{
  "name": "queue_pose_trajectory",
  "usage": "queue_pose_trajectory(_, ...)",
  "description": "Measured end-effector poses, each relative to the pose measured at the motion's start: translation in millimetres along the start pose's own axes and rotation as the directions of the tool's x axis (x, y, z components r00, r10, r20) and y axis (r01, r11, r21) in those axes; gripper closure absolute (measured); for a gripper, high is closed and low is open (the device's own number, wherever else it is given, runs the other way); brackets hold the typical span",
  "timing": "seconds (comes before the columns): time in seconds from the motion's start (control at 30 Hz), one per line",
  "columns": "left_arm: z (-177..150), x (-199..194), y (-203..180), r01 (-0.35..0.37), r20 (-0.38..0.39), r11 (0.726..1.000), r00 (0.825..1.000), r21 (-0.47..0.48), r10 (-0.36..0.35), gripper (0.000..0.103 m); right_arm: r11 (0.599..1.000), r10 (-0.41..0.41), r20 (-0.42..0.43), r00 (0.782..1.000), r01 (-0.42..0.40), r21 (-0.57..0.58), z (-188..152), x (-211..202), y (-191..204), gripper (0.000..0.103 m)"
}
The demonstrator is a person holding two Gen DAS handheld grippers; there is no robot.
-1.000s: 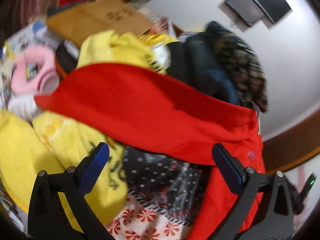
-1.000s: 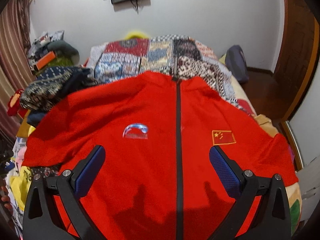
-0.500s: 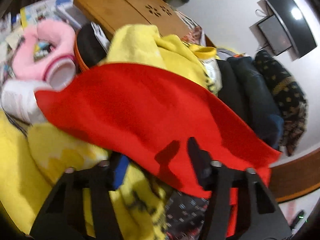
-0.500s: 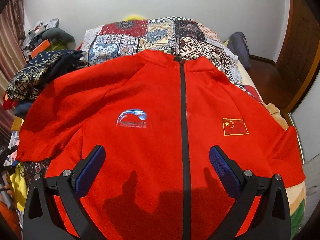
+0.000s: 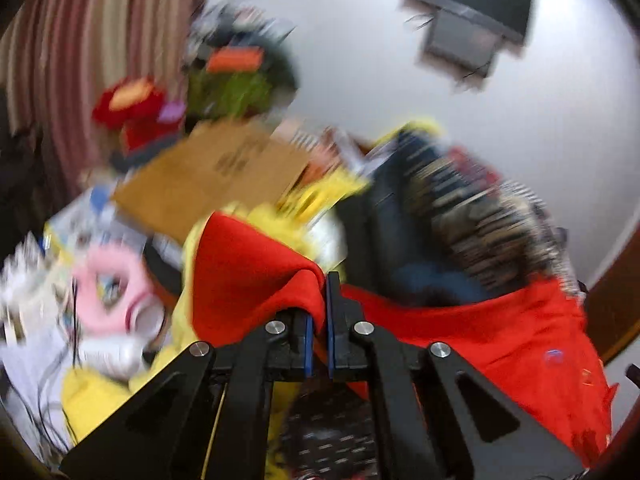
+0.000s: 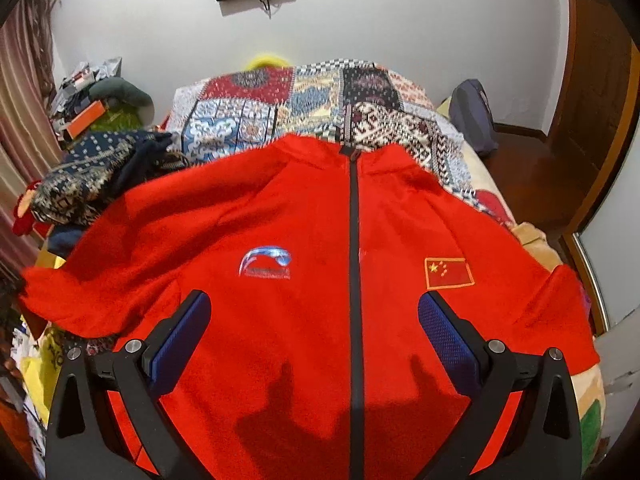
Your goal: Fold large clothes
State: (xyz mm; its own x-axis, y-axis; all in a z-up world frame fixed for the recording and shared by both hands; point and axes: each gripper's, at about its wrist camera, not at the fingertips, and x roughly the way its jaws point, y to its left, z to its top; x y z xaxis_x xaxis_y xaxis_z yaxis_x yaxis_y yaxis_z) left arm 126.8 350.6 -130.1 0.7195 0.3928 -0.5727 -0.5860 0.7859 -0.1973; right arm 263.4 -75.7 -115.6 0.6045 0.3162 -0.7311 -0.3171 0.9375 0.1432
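Observation:
A large red zip jacket (image 6: 304, 240) lies spread front-up on the bed, with a black zipper down the middle, a blue logo on the left chest and a flag patch on the right. My right gripper (image 6: 314, 332) is open and hovers above its lower front, holding nothing. My left gripper (image 5: 318, 320) is shut on the end of the jacket's left sleeve (image 5: 248, 272), at the bed's left side. The left wrist view is blurred.
A patchwork quilt (image 6: 304, 108) covers the bed beyond the collar. A pile of dark patterned clothes (image 6: 100, 172) sits left of the jacket. Yellow cloth (image 5: 100, 396), a cardboard sheet (image 5: 208, 188) and clutter lie beside the bed. A dark bag (image 6: 472, 112) leans at the right.
My left gripper closed on the red sleeve end, which now bunches between its fingers, and its view swung upward. My right gripper stayed open over the jacket front.

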Motion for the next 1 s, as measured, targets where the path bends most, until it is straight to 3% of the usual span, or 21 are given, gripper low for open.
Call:
queue_pose_trajectory(0.1, 23.2, -28.6, -41.8, 0.073, 0.077, 0.994, 0.994, 0.076, -0.078, 0.099, 1.0, 0.016, 0.026, 1.0, -0.016, -0.009, 4.8, -9.7, -3.4, 0.0)
queue_pose_trajectory(0.27, 52.5, -59.7, -123.0, 0.207, 0.134, 0.956, 0.962, 0.206, -0.237, 0.099, 0.999, 0.034, 0.048, 0.998, -0.033, -0.034, 11.2, -20.5, -12.2, 0.0)
queue_pose_trajectory(0.47, 49.9, -64.4, -234.8, 0.284, 0.103, 0.879, 0.932, 0.384, -0.347, 0.099, 0.999, 0.046, 0.074, 0.996, -0.044, -0.03, 10.7, -29.2, -34.5, 0.0)
queue_pose_trajectory(0.63, 13.3, -45.4, -325.0, 0.4, -0.035, 0.772, 0.896, 0.494, -0.443, 0.099, 1.0, 0.028, 0.069, 0.997, -0.028, 0.001, 5.3, -28.0, -59.2, 0.0)
queue_pose_trajectory(0.77, -32.6, -24.0, -382.2, 0.473, -0.182, 0.68, 0.871, 0.56, -0.456, 0.099, 0.999, 0.002, 0.047, 0.999, -0.004, 0.033, 1.1, -22.9, -84.7, 0.0)
queue_pose_trajectory(0.93, -99.2, 9.1, -428.4, 0.568, -0.391, 0.583, 0.823, 0.581, -0.413, 0.099, 0.998, -0.027, 0.01, 1.0, 0.026, 0.061, -7.0, -14.0, -108.5, 0.0)
queue_pose_trajectory(1.0, -128.2, 19.7, -437.4, 0.619, -0.483, 0.543, 0.784, 0.567, -0.39, 0.099, 0.997, -0.038, -0.006, 0.999, 0.039, 0.066, -11.3, -9.6, -115.1, 0.0)
